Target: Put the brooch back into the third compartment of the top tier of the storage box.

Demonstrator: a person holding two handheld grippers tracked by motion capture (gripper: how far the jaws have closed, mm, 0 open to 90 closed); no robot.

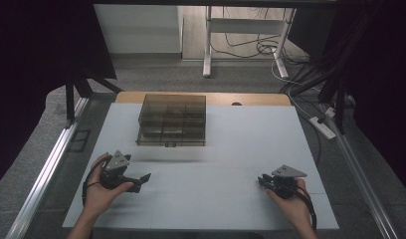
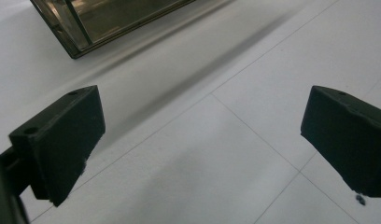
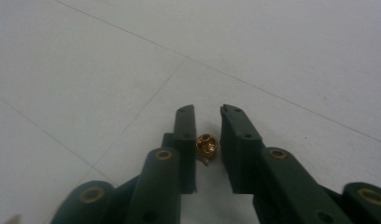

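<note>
A tiny round gold-coloured metal piece (image 3: 207, 144) sits between the two jaws of my right gripper (image 3: 208, 109), which stand close together with their pads against it, just above the white table. In the high view the right gripper (image 1: 261, 179) is at the front right of the table, held in a hand and pointing left. My left gripper (image 1: 143, 179) is at the front left, pointing right. Its jaws stand wide apart over bare table in the left gripper view (image 2: 202, 107), with nothing between them.
A smoky transparent organiser box (image 1: 172, 119) with several compartments stands at the back middle of the white table top (image 1: 226, 149); its corner shows in the left gripper view (image 2: 100, 18). A tiny dark speck (image 2: 360, 199) lies by the left gripper's right jaw.
</note>
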